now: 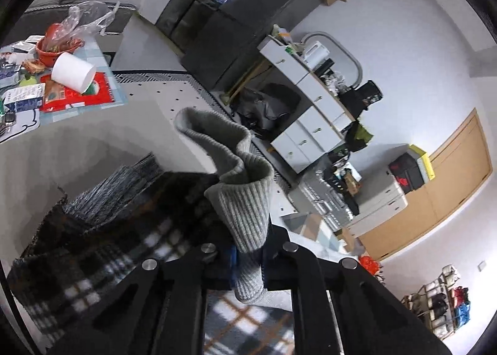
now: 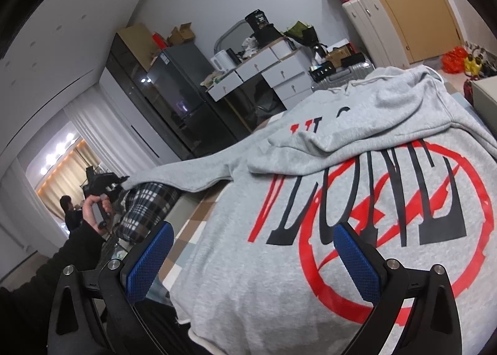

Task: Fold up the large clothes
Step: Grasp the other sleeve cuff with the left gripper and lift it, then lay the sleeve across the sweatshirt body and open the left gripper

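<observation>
Left wrist view shows the left tongs (image 1: 248, 265) pinching the ribbed grey cuff (image 1: 245, 212) of the hoodie sleeve, with the cuff sticking up past the tips. Under it lies a checked blanket (image 1: 102, 249) in black, white and brown. Far off to the left, a desk (image 1: 121, 97) holds a white cup (image 1: 73, 72) on its side, a red bowl (image 1: 51, 51) with a plastic bag, and some packets.

From the right wrist view, the right tongs (image 2: 251, 262) are spread wide, with blue pads (image 2: 149, 262) showing and nothing between them. They hang just over the grey hoodie (image 2: 279, 277), which lies flat with big red and black letters on it. One sleeve (image 2: 186, 175) stretches off to the left, where a hand (image 2: 94, 212) in a dark sleeve holds the other tool up.

Behind are a dark fridge (image 2: 183, 91), white drawers (image 2: 279, 75), a suitcase (image 2: 369, 32), a wooden door (image 2: 419, 4) and curtains (image 2: 65, 168) with lights.
</observation>
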Motion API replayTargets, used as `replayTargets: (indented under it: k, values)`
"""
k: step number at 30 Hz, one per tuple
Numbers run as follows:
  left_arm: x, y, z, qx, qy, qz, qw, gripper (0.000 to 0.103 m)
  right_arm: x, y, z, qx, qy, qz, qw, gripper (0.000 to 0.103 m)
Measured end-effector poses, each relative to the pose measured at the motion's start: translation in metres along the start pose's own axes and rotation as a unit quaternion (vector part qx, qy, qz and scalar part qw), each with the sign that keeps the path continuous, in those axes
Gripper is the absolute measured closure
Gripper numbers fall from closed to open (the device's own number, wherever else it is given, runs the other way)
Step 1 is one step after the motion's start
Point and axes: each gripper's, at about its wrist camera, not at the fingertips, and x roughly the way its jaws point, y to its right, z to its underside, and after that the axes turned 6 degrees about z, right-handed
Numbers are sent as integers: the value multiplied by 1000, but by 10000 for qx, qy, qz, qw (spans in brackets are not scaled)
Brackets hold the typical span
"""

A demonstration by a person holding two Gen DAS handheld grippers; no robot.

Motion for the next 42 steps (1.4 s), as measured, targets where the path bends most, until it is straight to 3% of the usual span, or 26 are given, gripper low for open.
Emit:
replayTargets:
  k: [6, 18, 26, 33, 42]
  values:
    - [-9, 41, 6, 697, 269, 16, 9972, 97, -3, -2, 0, -34, 33, -55, 10000, 0]
    - [-21, 156, 26, 1554, 166, 1146, 9810, 98, -14, 7, -6, 102, 202, -111, 9997, 0]
    - [9, 254, 81, 2201, -549, 1835, 9565, 98, -16, 41, -12, 660, 168, 403, 9969, 0]
    - [54, 299, 137, 2518, -1407, 2188, 9322, 98, -26, 56, -17, 654, 195, 831, 9942, 0]
    - [109, 328, 237, 3056, -2491, 2101, 8947, 98, -53, 80, -25, 1140, 472, 833, 9889, 0]
